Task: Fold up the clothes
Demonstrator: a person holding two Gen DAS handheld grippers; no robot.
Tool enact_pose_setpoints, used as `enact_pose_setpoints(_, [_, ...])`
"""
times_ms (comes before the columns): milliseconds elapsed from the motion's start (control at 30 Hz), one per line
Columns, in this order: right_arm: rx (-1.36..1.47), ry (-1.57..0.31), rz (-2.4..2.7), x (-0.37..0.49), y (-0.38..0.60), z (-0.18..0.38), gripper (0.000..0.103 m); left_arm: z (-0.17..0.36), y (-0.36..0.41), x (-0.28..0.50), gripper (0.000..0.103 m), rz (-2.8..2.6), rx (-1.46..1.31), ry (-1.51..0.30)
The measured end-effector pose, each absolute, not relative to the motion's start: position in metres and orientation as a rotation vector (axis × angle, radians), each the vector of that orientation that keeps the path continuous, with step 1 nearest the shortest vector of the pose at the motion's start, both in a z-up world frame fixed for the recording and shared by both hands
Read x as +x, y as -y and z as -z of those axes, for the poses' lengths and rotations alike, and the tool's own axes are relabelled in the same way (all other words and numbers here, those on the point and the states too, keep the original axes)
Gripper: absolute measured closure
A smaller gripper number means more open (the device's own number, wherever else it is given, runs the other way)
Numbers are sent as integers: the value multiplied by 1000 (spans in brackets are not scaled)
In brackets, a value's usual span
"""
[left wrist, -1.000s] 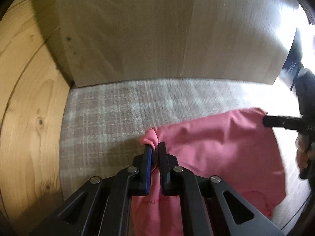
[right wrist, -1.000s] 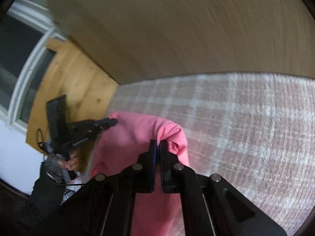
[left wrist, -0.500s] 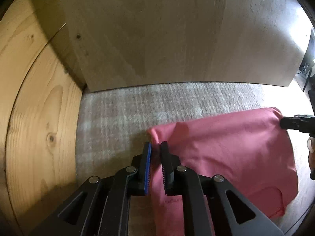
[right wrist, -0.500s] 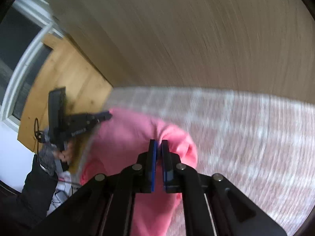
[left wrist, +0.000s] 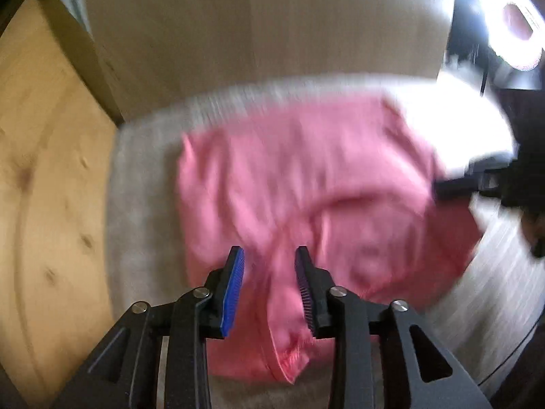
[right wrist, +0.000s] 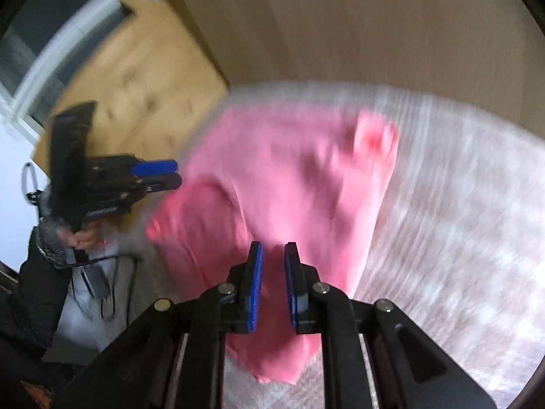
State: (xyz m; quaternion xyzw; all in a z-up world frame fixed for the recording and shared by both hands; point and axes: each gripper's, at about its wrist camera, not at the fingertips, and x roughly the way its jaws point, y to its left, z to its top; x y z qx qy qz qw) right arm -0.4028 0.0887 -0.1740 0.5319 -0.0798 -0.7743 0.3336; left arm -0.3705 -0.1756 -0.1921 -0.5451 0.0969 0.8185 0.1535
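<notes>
Pink cotton garment (left wrist: 299, 184) lies rumpled on our pale checked cloth (right wrist: 460, 238) | our left gripper (left wrist: 269, 255) spread, empty | our right gripper (right wrist: 272, 250) spread, empty

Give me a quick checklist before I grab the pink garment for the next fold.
1. Left gripper open: ok.
2. Right gripper open: ok.
3. Both grippers free of cloth: ok, nothing between the fingers.
4. Pink garment lying on the checked cloth: ok.
5. Garment flat, without wrinkles: not ok, ridges and a bunched lower edge show.
6. Fold edges aligned: cannot tell, the pictures are blurred.
</notes>
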Motion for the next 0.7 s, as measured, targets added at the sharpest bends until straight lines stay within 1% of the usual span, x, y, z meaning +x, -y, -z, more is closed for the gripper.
enact_pose_setpoints(33, [1367,242,2034,-408,-95,170,90,203,172,-368,73,-2333,-1591,-319])
enact_pose_setpoints(133, [1273,453,2115,-439,-134,156,90,200,175,-371,73,-2343,-1589,-307])
enact_pose_setpoints(167, [1281,492,2126,-451,-142,157,90,198,176,-372,73,-2348,-1587,-306])
enact_pose_setpoints(300, [1343,594,2113,-490,-155,170,90,196,178,-379,73,-2362,-1580,-305])
enact_pose_setpoints(400, [1380,611,2055,-503,-152,180,90,203,174,-386,73,-2351,-1592,-314])
enact_pose_setpoints(533, [1424,551,2033,-505,-137,189,91,209,170,-384,71,-2342,-1593,-323])
enact_pose_setpoints(567, [1433,524,2037,-505,-133,191,99,210,169,-383,71,-2341,-1591,-324])
enact_pose_setpoints(633, [1421,326,2239,-501,-140,176,100,211,168,-381,71,-2339,-1587,-325])
enact_pose_setpoints(667, [1399,254,2314,-500,-143,170,100,211,167,-379,71,-2338,-1585,-325])
enact_pose_setpoints(700, [1352,228,2361,-497,-148,161,100,204,165,-374,70,-2337,-1584,-330])
